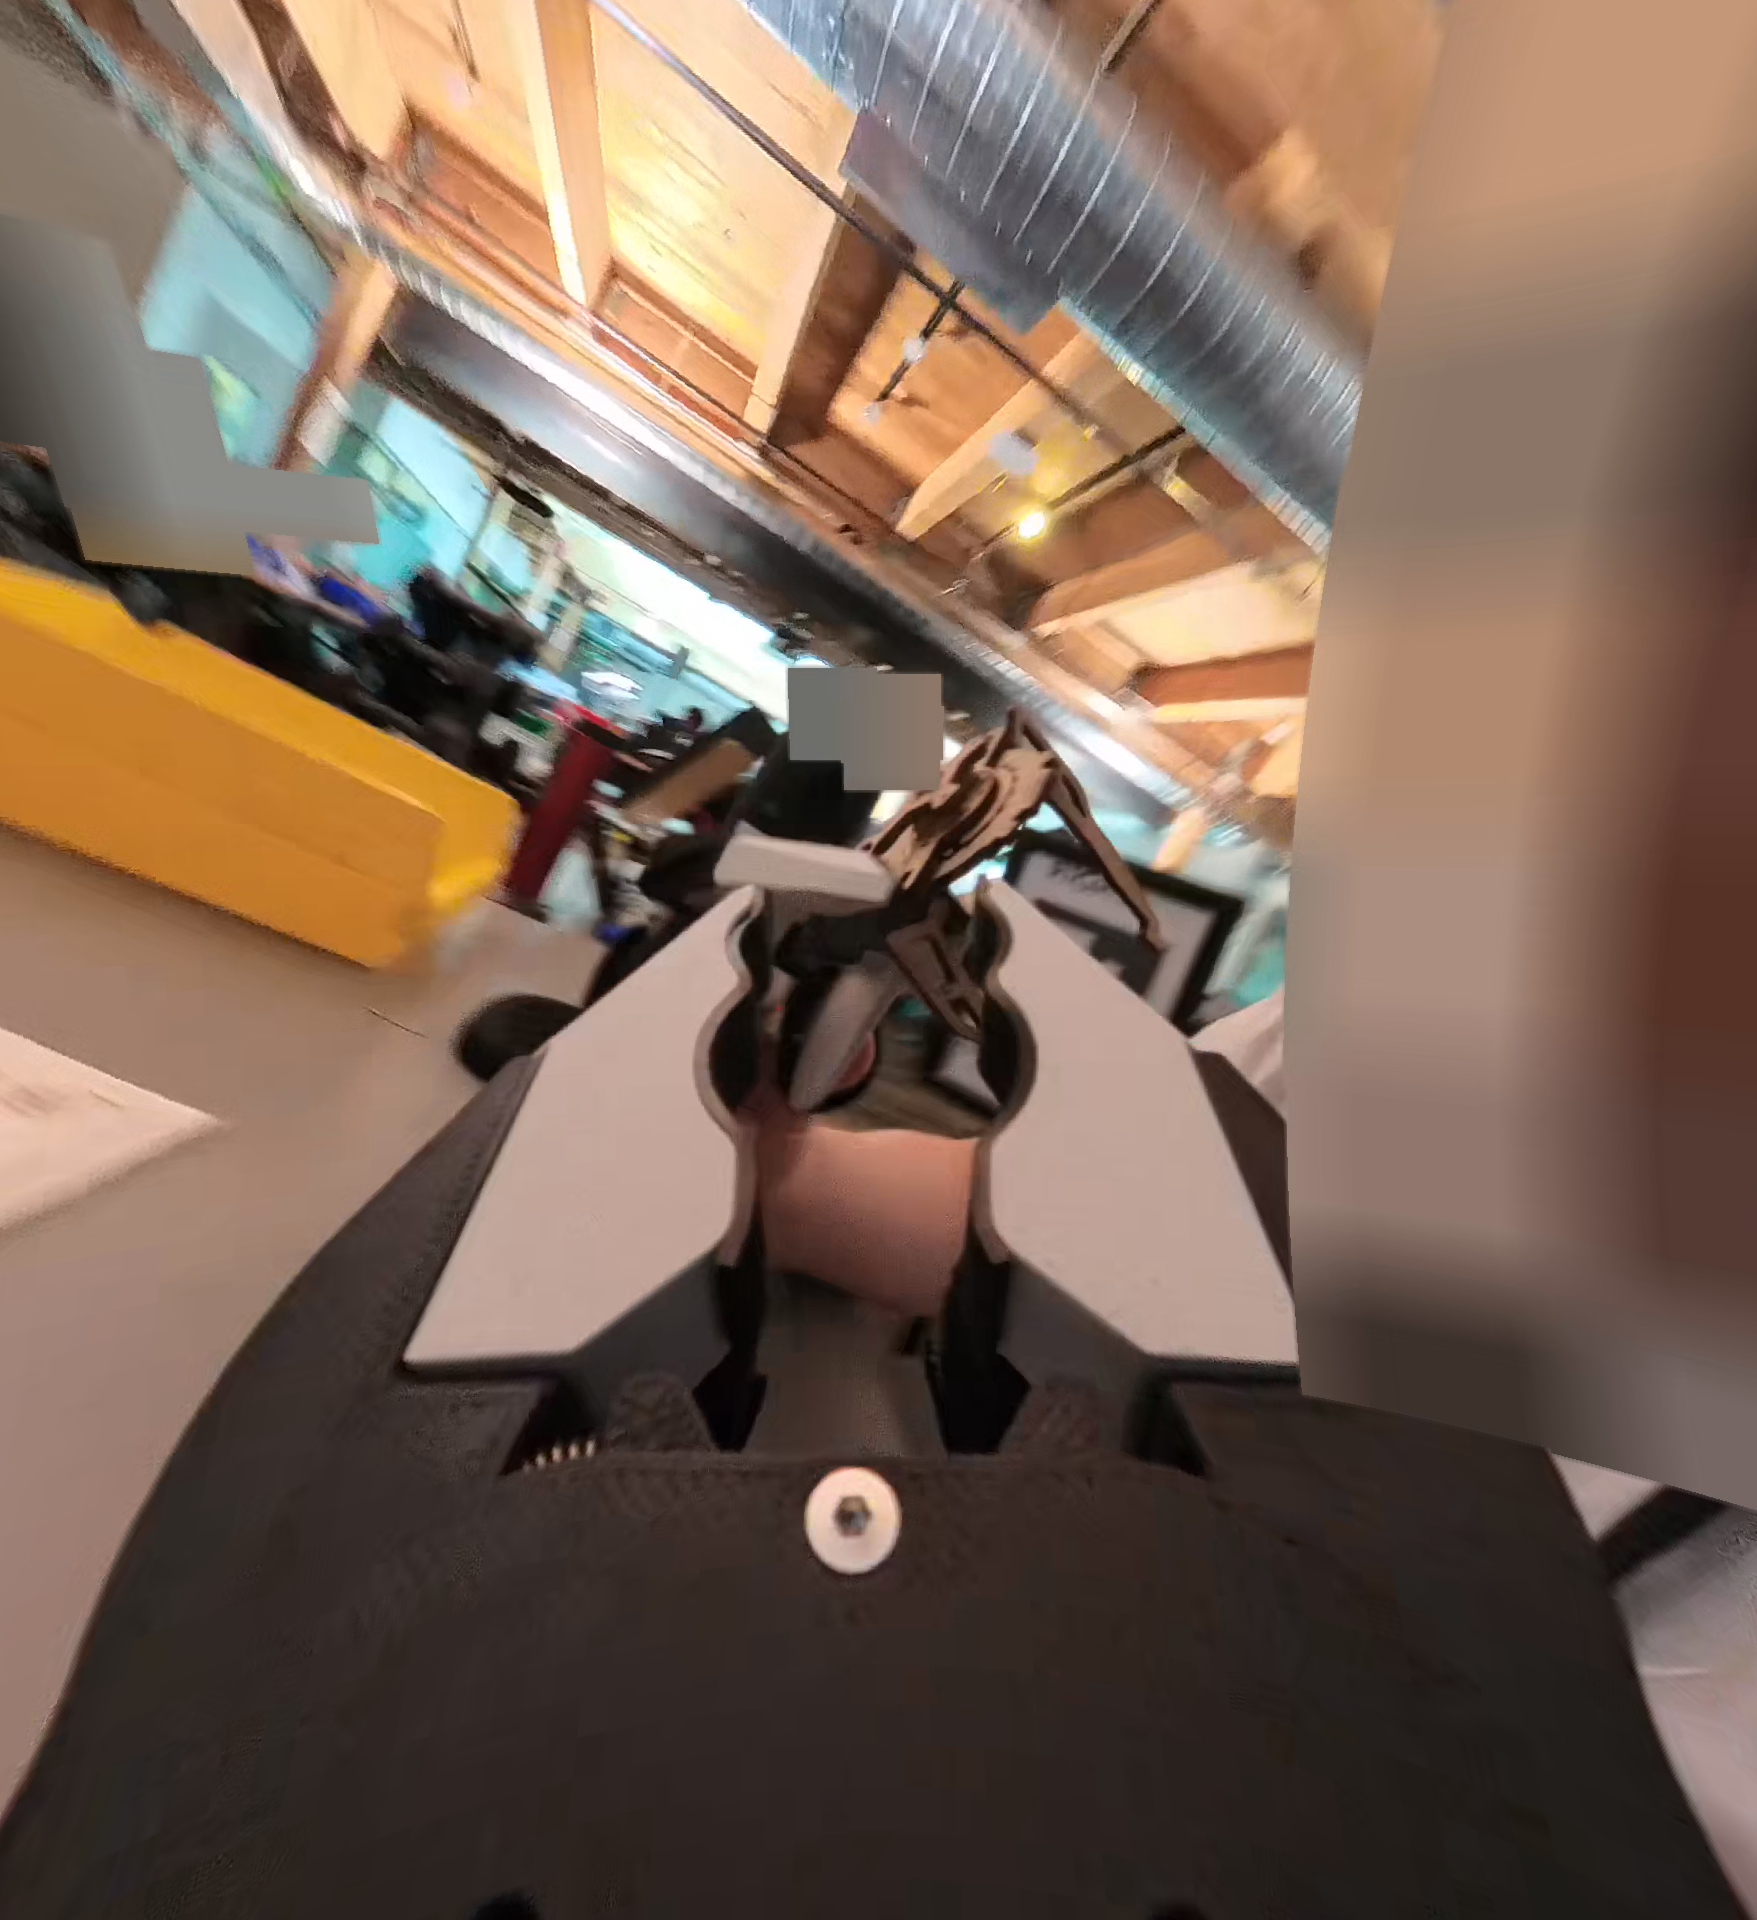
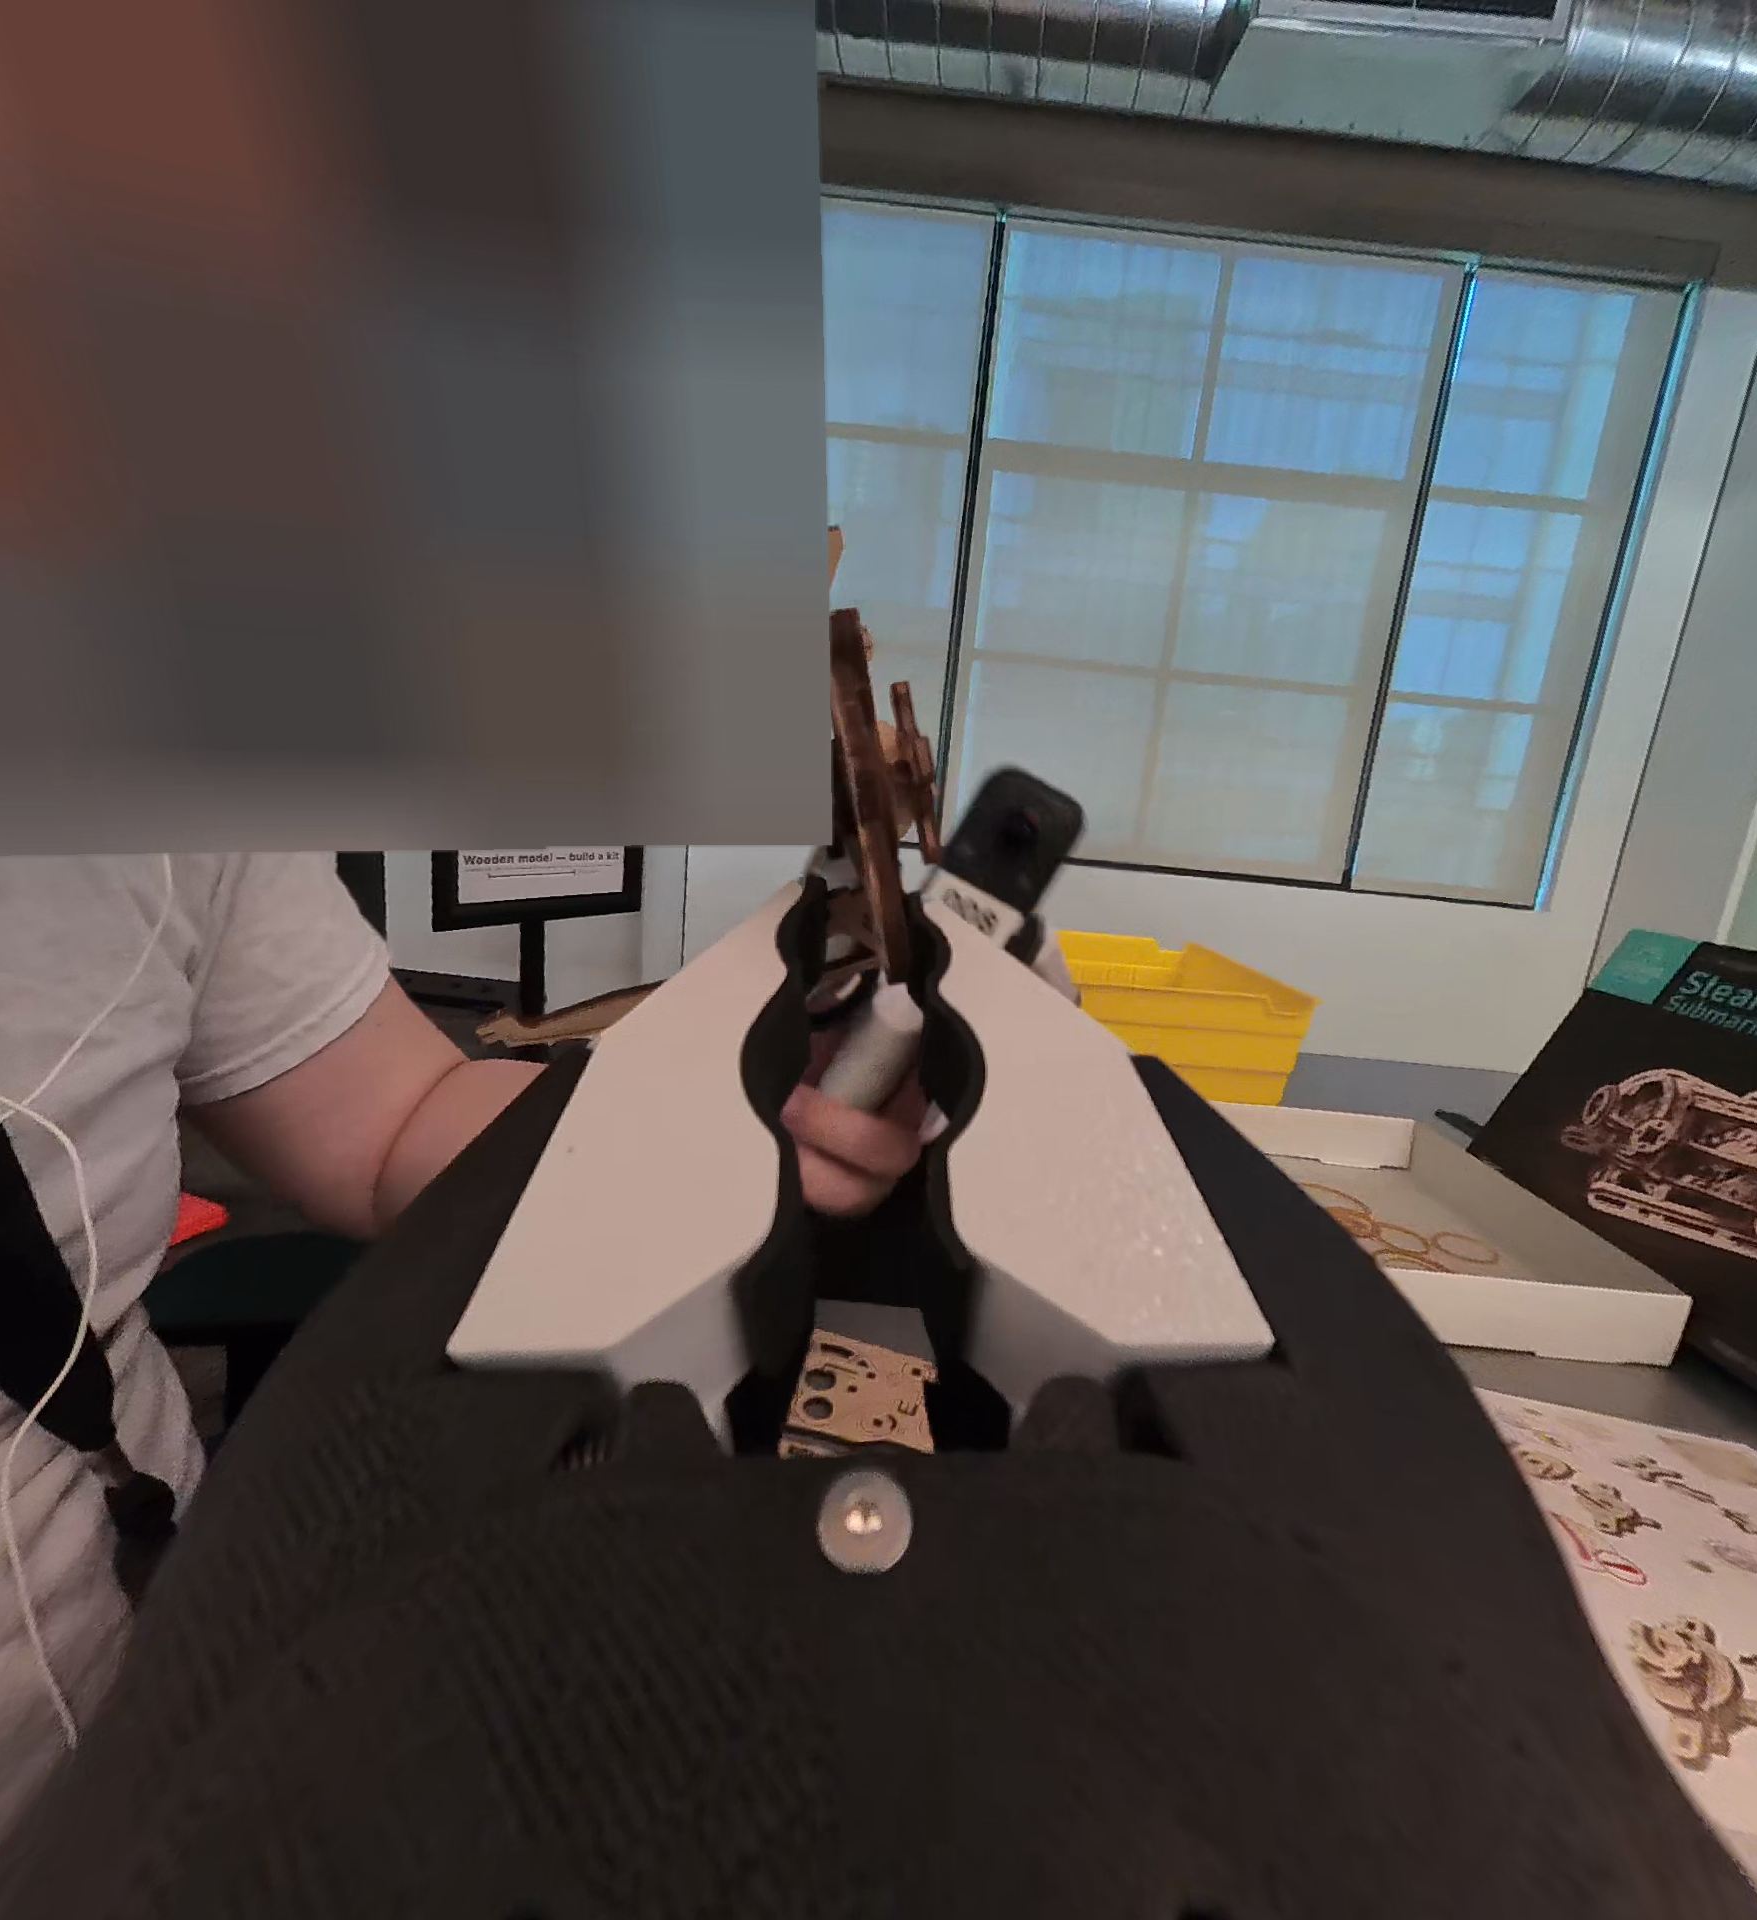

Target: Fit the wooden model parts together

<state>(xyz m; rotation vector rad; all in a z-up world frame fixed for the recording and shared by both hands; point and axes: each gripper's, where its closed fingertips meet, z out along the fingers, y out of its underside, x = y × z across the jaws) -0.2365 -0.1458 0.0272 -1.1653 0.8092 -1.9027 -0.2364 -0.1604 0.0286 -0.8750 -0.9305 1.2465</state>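
Note:
Both grippers are raised off the table and meet on one dark, layered wooden model (image 1: 967, 810). My left gripper (image 1: 869, 904) has its grey fingers close around the model's lower part and looks shut on it. A grey finger (image 1: 801, 868) of the right gripper crosses in front. In the right wrist view my right gripper (image 2: 861, 904) is shut on the wooden model (image 2: 858, 727), which sticks up above the tips. A pale finger (image 2: 869, 1049) of the left gripper and its black camera body (image 2: 1009, 831) show just behind.
A person's arm (image 2: 386, 1122) and a hand (image 2: 843, 1153) are close behind the grippers. Yellow bins (image 2: 1186, 997) stand at the back, also seen in the left wrist view (image 1: 178, 748). A white tray with rubber bands (image 2: 1539, 1309), the kit box (image 2: 1705, 1143), an instruction sheet (image 2: 1684, 1610) and a sheet of wooden parts (image 2: 863, 1392) lie on the grey table (image 1: 178, 1351). Left and right tips are no more than a few centimetres apart.

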